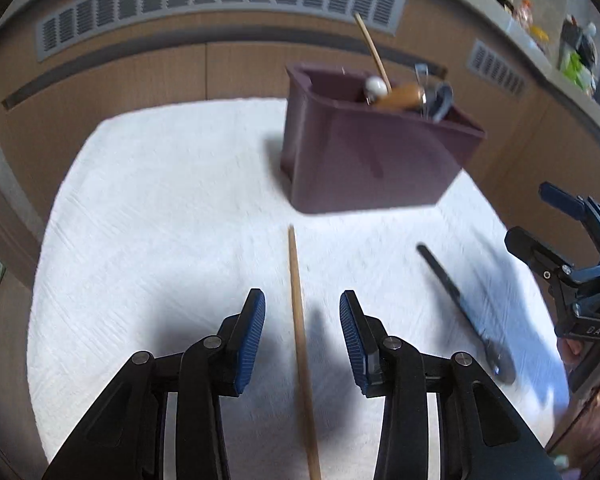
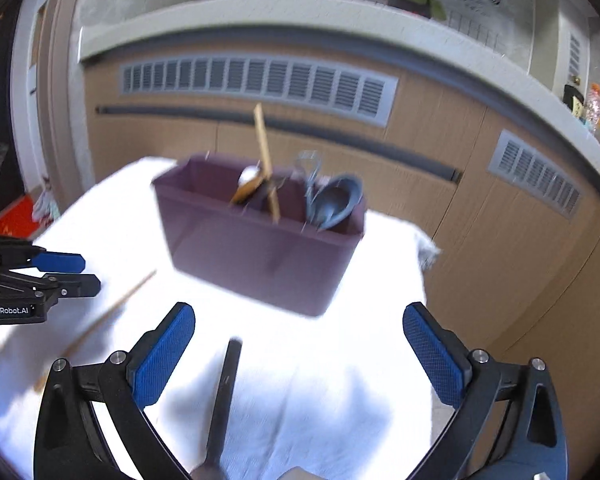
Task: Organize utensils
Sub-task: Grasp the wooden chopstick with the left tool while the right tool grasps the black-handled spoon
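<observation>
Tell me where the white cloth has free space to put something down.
Free: the wide stretch left of the purple bin and wooden chopstick. Crowded: between the chopstick and the black utensil, near both open grippers.

The box [image 1: 364, 168] is a dull plum purple, standing on a white cloth [image 1: 160, 208] with a fine ribbed weave. A pale tan wooden chopstick [image 1: 300, 340] and a black-handled utensil [image 1: 456, 296] lie on that white. Both tongs [image 1: 302, 334] [image 2: 299, 354] are black with blue cross-hatched pads [image 2: 162, 354]; behind are tan wood-grain panels with grey slatted vents [image 1: 220, 4].
</observation>
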Available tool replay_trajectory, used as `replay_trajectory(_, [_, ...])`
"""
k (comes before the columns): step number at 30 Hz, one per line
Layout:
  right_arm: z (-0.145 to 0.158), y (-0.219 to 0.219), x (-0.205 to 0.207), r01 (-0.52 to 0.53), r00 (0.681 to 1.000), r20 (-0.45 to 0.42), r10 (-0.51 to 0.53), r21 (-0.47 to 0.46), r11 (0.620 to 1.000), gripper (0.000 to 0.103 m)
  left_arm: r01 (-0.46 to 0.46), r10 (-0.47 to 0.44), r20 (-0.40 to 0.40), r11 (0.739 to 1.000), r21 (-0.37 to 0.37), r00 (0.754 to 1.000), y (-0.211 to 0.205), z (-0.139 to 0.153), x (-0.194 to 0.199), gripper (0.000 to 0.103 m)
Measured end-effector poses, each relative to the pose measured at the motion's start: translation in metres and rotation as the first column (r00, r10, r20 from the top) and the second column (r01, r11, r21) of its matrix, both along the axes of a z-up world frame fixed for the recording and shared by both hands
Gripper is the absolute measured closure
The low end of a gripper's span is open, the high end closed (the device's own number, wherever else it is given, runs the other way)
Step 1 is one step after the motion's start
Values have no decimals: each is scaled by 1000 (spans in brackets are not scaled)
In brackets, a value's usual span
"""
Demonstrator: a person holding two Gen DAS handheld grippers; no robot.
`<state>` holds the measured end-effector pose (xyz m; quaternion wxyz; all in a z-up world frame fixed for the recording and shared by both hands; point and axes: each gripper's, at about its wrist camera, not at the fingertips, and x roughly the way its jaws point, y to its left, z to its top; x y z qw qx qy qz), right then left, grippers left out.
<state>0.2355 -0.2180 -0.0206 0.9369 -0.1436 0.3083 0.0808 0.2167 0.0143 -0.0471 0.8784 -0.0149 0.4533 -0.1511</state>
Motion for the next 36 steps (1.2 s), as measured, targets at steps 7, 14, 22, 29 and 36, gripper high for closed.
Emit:
replay_trajectory(7, [-38,-1,-7,-34,984,-173,48,84,996,31,30,-23,-95,997,72,995,-14,-18,4,81])
replay_trajectory(14, [-60,9,7,-31,952,-300,65,116,993,53,23,-13,-145,997,72,989,-13,-21,19,84])
replay_trajectory(22, [-78,22,9,-25,938,-343,55,90,996,71,23,-11,-151,997,73,989,-15,-23,20,84])
replay_trajectory(29, [-73,12,4,-18,939,-338,61,130,991,92,31,-18,-177,997,71,984,-14,-24,22,84])
replay_trajectory(36, [-57,-1,-6,-18,954,-290,75,197,980,92,49,-33,-171,994,93,985,-23,-24,28,97])
